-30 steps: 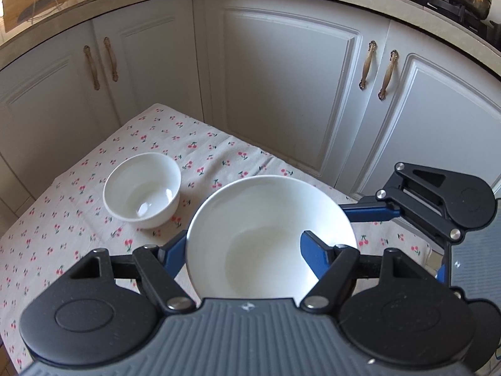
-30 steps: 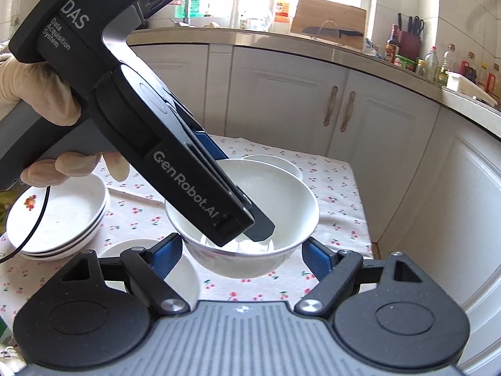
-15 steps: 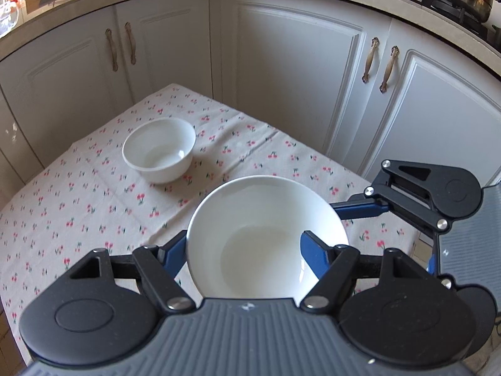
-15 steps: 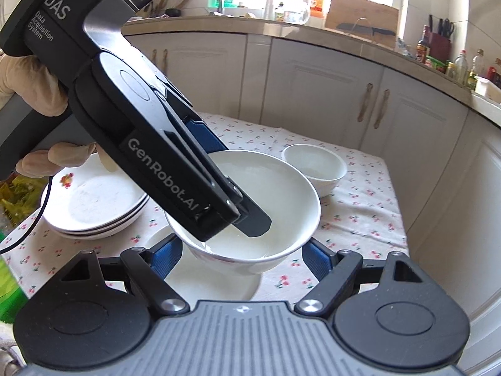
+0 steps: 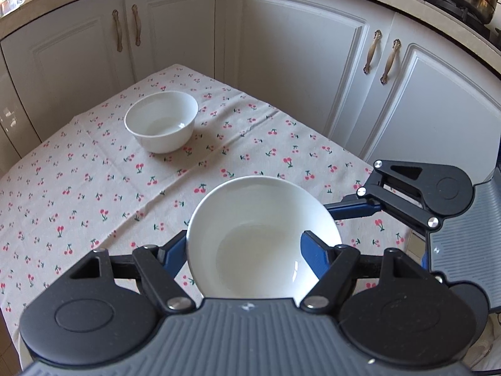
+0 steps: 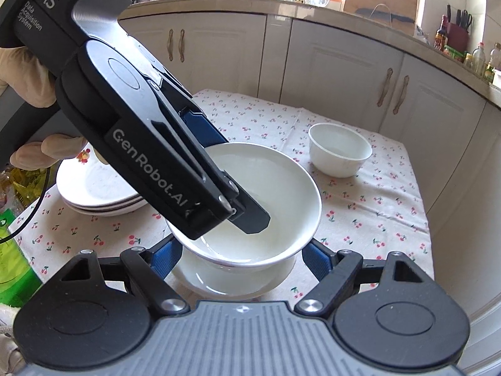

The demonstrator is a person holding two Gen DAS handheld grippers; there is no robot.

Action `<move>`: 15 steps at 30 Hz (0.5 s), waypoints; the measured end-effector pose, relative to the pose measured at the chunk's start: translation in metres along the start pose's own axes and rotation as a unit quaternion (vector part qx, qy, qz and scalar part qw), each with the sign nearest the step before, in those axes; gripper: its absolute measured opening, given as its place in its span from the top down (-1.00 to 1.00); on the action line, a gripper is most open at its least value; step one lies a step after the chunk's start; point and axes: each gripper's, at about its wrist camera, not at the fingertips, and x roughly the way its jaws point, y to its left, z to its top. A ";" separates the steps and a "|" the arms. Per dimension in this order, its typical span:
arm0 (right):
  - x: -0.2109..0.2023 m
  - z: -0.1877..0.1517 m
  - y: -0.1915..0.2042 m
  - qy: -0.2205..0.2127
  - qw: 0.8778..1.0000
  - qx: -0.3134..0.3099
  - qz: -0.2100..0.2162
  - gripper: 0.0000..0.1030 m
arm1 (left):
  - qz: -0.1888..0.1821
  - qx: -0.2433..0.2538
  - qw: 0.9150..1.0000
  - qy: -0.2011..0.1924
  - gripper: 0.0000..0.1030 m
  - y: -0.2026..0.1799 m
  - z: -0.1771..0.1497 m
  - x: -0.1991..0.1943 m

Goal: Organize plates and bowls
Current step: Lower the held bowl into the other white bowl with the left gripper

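Left gripper [image 5: 247,247] clamps wide bowl [image 5: 263,238] rim, carried lower over second bowl [image 6: 231,279], ready to nest; right gripper [image 6: 241,258] jaws wide, empty

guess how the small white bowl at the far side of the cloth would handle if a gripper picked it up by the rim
The small white bowl looks glazed and glossy, so probably slippery between the pads. It appears ceramic: stiff, likely to chip if dropped. Its narrow base and tall walls suggest a sideways push could tip it.

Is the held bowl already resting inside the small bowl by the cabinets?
No: the large bowl is held in the left gripper, apart from the small bowl.
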 end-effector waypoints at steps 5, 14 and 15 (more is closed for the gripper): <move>0.003 -0.004 0.004 0.009 1.000 -0.003 0.006 -0.69 | 0.000 -0.003 1.000 0.009 -0.46 0.002 -0.006 0.004; 0.006 -0.007 0.004 0.017 1.000 0.000 0.012 -0.69 | -0.001 -0.004 1.000 0.015 -0.46 0.002 -0.010 0.009; 0.006 -0.007 0.005 0.017 1.000 0.000 0.013 -0.69 | 0.000 -0.004 1.000 0.015 -0.46 0.001 -0.010 0.010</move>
